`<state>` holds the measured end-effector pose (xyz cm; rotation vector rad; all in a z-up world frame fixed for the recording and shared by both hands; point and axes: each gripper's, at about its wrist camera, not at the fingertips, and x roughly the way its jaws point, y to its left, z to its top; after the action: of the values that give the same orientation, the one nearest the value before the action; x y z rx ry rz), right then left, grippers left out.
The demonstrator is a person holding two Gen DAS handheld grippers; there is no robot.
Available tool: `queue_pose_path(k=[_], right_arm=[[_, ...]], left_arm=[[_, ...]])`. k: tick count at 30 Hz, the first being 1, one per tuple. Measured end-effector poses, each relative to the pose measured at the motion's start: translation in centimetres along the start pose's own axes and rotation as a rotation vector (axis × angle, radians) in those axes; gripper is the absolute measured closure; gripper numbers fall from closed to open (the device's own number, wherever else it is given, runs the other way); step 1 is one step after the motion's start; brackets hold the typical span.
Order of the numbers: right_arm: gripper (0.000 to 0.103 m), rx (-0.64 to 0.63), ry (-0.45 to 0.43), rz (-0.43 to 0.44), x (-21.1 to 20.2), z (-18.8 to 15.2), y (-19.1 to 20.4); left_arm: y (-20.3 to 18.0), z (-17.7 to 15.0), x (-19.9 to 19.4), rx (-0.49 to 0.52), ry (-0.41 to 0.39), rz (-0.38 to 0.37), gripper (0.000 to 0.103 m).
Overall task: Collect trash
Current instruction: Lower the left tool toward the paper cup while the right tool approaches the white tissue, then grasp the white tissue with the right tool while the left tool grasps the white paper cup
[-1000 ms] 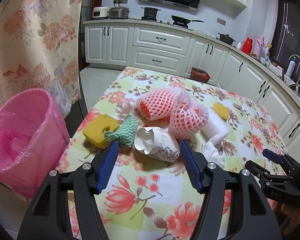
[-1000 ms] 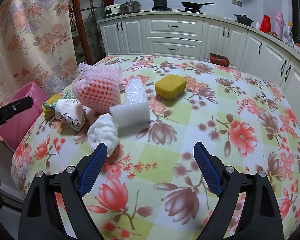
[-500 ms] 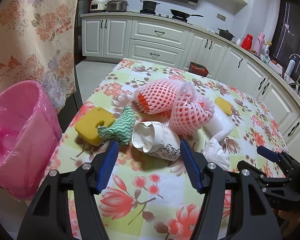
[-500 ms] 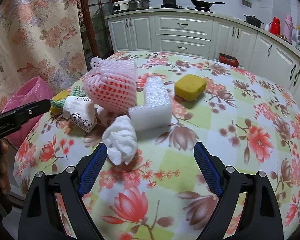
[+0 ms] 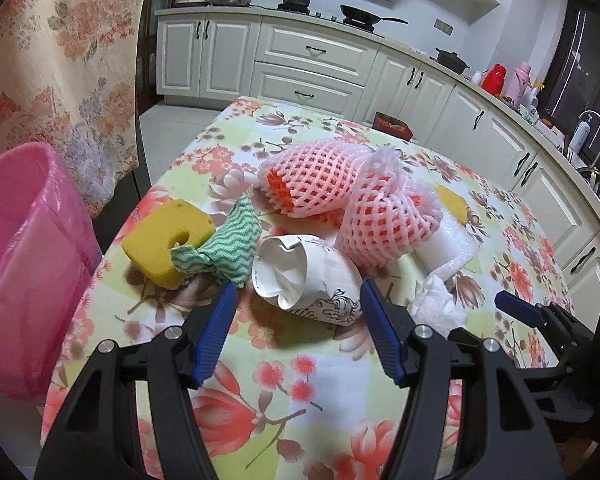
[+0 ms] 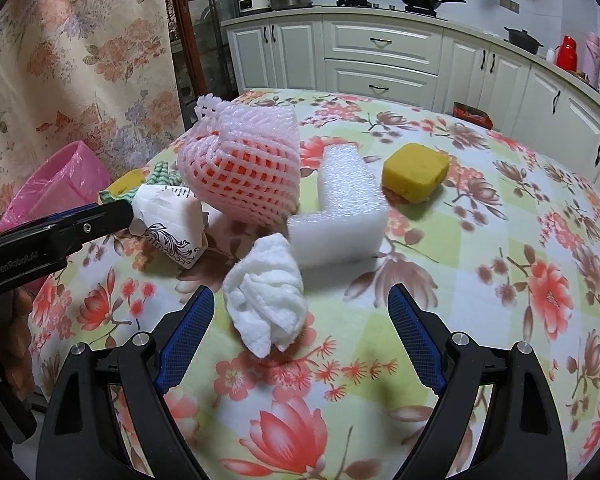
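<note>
Trash lies in a heap on the floral table (image 5: 284, 396). A crushed paper cup (image 5: 304, 276) lies on its side just ahead of my open, empty left gripper (image 5: 298, 300). Beside it are a green wavy cloth (image 5: 232, 244), a yellow sponge (image 5: 168, 240) and pink foam fruit nets (image 5: 340, 204). A crumpled white tissue (image 6: 266, 300) lies just ahead of my open, empty right gripper (image 6: 300, 304), towards its left finger. A white foam block (image 6: 340, 216) and a second yellow sponge (image 6: 416, 170) lie behind it. The cup also shows in the right wrist view (image 6: 172, 224).
A pink-lined trash bin (image 5: 24, 264) stands on the floor left of the table, also seen in the right wrist view (image 6: 48, 188). A floral curtain (image 5: 56, 60) hangs behind it. Kitchen cabinets (image 5: 312, 68) line the far wall. A small red box (image 6: 472, 114) sits at the table's far edge.
Both grippers have moved forward toward the heap: the left closer to the paper cup, the right closer to the white tissue. Both stay open.
</note>
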<state>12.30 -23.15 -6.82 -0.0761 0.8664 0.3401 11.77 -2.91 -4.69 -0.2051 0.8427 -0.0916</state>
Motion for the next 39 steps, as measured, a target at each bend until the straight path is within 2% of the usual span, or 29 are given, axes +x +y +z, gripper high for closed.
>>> queue_pose_path(k=[9, 15, 17, 20, 26, 32, 35, 37, 39], right_arm=[[0.022, -0.013, 0.031, 0.007, 2.0, 0.3, 0.5], [0.037, -0.008, 0.047, 0.034, 3.0, 0.3, 0.4], [0.048, -0.006, 0.049, 0.049, 3.1, 0.3, 0.4], [0.057, -0.014, 0.047, 0.068, 3.1, 0.4, 0.6], [0.063, -0.013, 0.04, 0.079, 2.8, 0.3, 0.6], [0.064, 0.004, 0.024, 0.067, 2.1, 0.6, -0.3], [0.064, 0.008, 0.018, 0.063, 1.8, 0.5, -0.5], [0.065, 0.011, 0.015, 0.063, 1.6, 0.5, -0.5], [0.065, 0.011, 0.011, 0.063, 1.5, 0.6, -0.5]], left_arm=[[0.5, 0.2, 2.3, -0.034, 0.046, -0.034, 0.041], [0.8, 0.4, 3.7, -0.075, 0.074, -0.071, 0.041], [0.9, 0.5, 4.0, -0.09, 0.081, -0.08, 0.041], [0.9, 0.7, 4.4, -0.107, 0.087, -0.092, 0.041], [1.0, 1.0, 5.0, -0.136, 0.096, -0.107, 0.041], [0.8, 1.1, 5.2, -0.141, 0.099, -0.112, 0.042], [0.6, 1.2, 5.2, -0.135, 0.095, -0.109, 0.044], [0.5, 1.4, 4.9, -0.13, 0.083, -0.109, 0.05], [0.5, 1.6, 4.6, -0.121, 0.08, -0.119, 0.063]])
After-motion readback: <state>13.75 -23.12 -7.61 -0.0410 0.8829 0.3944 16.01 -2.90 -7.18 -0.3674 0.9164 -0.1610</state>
